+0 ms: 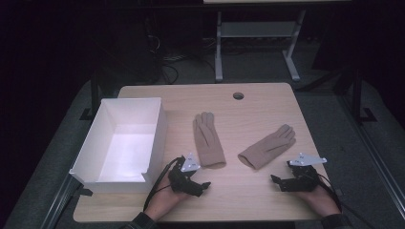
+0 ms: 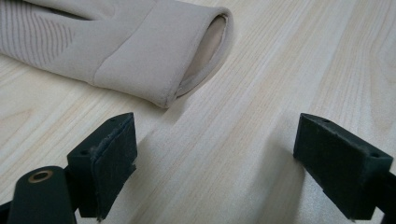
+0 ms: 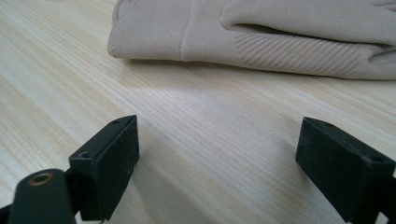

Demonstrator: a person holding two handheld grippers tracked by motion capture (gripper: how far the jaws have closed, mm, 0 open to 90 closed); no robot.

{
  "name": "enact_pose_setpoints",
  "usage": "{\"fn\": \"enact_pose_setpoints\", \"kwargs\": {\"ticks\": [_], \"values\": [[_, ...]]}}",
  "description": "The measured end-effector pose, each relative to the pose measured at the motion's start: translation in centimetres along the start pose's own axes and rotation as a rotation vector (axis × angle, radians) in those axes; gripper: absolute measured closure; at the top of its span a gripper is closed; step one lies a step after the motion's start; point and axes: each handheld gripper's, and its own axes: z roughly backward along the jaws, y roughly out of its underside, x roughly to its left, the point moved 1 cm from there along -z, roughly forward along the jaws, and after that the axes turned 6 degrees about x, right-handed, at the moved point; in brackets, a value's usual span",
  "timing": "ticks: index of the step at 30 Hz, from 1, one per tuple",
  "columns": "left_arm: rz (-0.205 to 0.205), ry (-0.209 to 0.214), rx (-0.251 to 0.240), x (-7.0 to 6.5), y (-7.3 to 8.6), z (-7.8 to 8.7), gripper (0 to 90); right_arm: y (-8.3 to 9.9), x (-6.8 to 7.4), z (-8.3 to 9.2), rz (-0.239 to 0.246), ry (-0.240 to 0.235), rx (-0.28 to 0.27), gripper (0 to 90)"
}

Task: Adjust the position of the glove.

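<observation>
Flat on the pale wooden table (image 1: 248, 119): two beige gloves, well apart from each other. Left glove (image 1: 208, 140) laid with fingers pointing away toward the far edge, cuff toward the near side; in the left gripper view (image 2: 135, 44) cuff opening turned toward the camera, ribbed stitching on the back. Right glove (image 1: 268, 146) lying aslant, fingers up and to the right, cuff down and to the left; in the right gripper view (image 3: 261, 37) cuff at upper left, same ribbed patch further along.

Just short of the left glove's cuff, the left gripper (image 1: 203, 183), held in a hand (image 1: 165, 200) coming in from the bottom edge; jaws spread wide, nothing between them, bare wood in the gap, seen again in its own view (image 2: 217, 158). Near the right glove's cuff but not touching, the right gripper (image 1: 277, 181), held in the other hand (image 1: 320, 198); jaws likewise wide apart and empty, over bare tabletop (image 3: 219, 161).

Further left, a white open-topped box (image 1: 95, 157) overhanging the table's left edge. Near the far edge, a round cable hole (image 1: 238, 96). Beyond the table, dark floor and a grey metal frame (image 1: 258, 43).
</observation>
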Motion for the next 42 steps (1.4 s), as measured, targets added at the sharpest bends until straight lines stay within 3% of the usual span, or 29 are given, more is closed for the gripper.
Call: {"fn": "enact_pose_setpoints", "kwargs": {"ticks": [14,16,18,22,23,25,29,30,31,35,42], "values": [[-0.003,0.003,0.0,0.1,-0.1,-0.1,12.7,-0.1,0.0,0.0,0.003,-0.004,0.002,16.8],[-0.004,0.004,0.0,0.1,0.0,0.0,12.8,-0.4,-0.2,0.4,-0.006,0.0,0.018,30.8],[-0.006,0.005,0.0,0.1,0.0,0.0,12.8,-0.5,-0.2,0.4,-0.012,-0.002,0.022,33.9],[-0.001,0.011,-0.002,0.1,0.0,0.0,12.8,-1.1,0.0,0.9,-0.006,-0.009,0.019,50.6],[-0.001,0.011,-0.002,0.1,0.0,0.0,12.8,-1.1,0.0,0.9,-0.006,-0.009,0.019,50.6],[0.004,0.018,-0.007,0.2,0.0,0.0,12.8,-1.5,0.2,0.9,0.001,-0.014,0.012,62.6],[-0.011,0.005,-0.002,0.1,0.0,0.0,12.7,-2.3,0.4,1.1,0.019,-0.022,0.001,76.9],[-0.011,0.005,-0.002,0.1,0.0,0.0,12.7,-2.3,0.4,1.1,0.019,-0.022,0.001,76.9],[-0.016,0.003,-0.002,0.1,0.0,0.0,12.7,-2.9,0.3,1.2,0.021,-0.037,-0.016,83.2],[-0.014,0.005,-0.002,0.1,0.0,0.0,12.7,-3.3,0.1,1.1,0.016,-0.062,-0.023,89.7],[-0.001,0.006,-0.013,0.0,0.0,-0.1,12.7,-4.2,0.2,0.6,0.018,-0.095,-0.032,90.0]]}}
